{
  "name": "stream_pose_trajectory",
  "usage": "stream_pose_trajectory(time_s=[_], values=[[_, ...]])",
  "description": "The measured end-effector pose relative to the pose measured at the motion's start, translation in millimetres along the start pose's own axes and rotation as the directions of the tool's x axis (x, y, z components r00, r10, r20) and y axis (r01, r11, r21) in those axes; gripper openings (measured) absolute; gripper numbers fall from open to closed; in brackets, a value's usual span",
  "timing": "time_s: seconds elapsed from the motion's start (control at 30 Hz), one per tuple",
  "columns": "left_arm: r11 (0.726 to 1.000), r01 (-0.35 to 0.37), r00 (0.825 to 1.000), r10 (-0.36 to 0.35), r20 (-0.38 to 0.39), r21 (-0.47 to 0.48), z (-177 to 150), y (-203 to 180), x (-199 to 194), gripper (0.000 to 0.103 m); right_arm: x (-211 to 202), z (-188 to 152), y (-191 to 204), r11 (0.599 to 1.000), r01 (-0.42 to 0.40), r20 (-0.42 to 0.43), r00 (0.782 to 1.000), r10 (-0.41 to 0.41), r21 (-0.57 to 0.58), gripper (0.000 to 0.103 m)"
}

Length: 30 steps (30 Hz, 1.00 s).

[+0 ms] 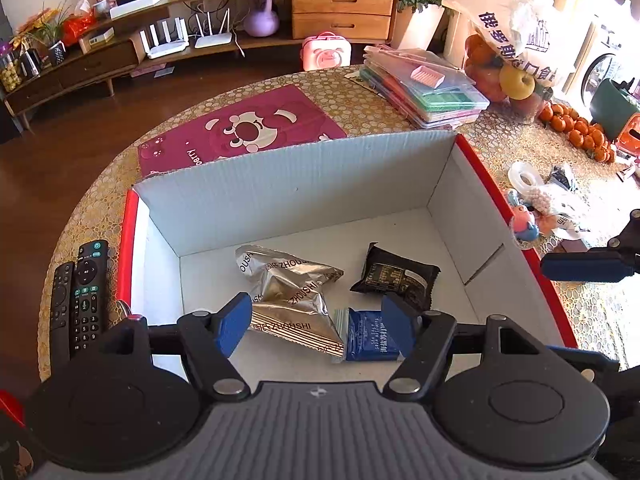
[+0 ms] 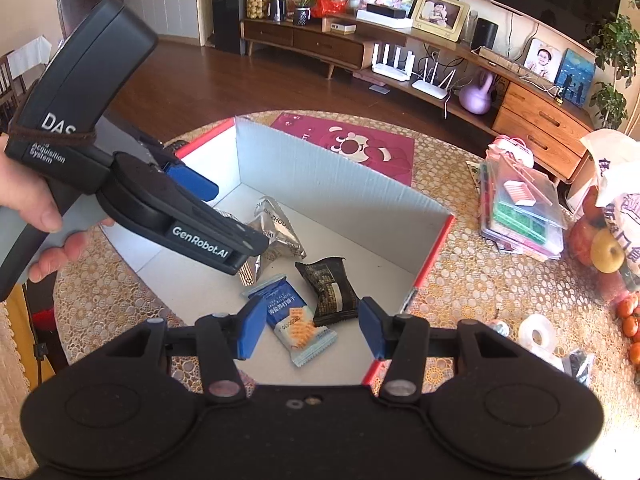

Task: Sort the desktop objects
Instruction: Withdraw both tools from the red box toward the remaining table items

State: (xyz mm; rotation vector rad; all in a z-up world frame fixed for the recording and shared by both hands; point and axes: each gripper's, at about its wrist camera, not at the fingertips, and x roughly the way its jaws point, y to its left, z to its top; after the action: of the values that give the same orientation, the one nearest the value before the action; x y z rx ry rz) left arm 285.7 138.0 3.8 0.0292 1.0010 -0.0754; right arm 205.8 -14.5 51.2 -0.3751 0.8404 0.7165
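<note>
An open cardboard box (image 1: 300, 184) with white inside walls and red outer edges sits on the round table. On its floor lie silver foil packets (image 1: 288, 292), a blue packet (image 1: 368, 336) and a black packet (image 1: 394, 276). My left gripper (image 1: 316, 326) hangs open over the silver and blue packets, holding nothing. My right gripper (image 2: 313, 330) is open above the box's near corner, with the blue-and-white packet (image 2: 296, 320) and black packet (image 2: 332, 292) below its fingers. A hand (image 2: 36, 200) holds the left tool over the box (image 2: 340, 184).
Two black remotes (image 1: 86, 292) lie left of the box. Behind it is a pink bear mat (image 1: 248, 128). To the right are stacked plastic cases (image 1: 432, 92), a fruit bag (image 1: 516, 40), oranges (image 1: 580, 132), a tape roll (image 2: 538, 336) and small toys (image 1: 524, 220).
</note>
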Motion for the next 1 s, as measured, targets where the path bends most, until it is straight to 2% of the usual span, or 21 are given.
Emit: stream_pose_trajectory(time_s=[0.47,0.57,0.8,1.0], values=[[0.999,0.027,0.999,-0.029,0.038,0.041,-15.8,-36.4,-43.7,0.071,-54.5,-30.2,-11.8,0.999,-0.003,0.07,0.998,0.0,0.044,0.052],[0.998,0.038,0.998,-0.041,0.046,0.053,-19.6,-45.4,-50.8,0.071,-65.7,-40.2,-16.0,0.999,0.003,0.088,0.996,-0.008,0.054,0.057],[0.991,0.091,0.993,-0.098,0.069,0.095,-29.4,-74.6,-66.4,0.071,-93.7,-70.4,-34.8,0.995,0.03,0.107,0.993,-0.04,0.095,0.061],[0.983,0.143,0.984,-0.153,0.092,0.113,-38.0,-100.9,-76.3,0.079,-121.3,-98.6,-54.2,0.989,0.066,0.124,0.989,-0.083,0.133,0.065]])
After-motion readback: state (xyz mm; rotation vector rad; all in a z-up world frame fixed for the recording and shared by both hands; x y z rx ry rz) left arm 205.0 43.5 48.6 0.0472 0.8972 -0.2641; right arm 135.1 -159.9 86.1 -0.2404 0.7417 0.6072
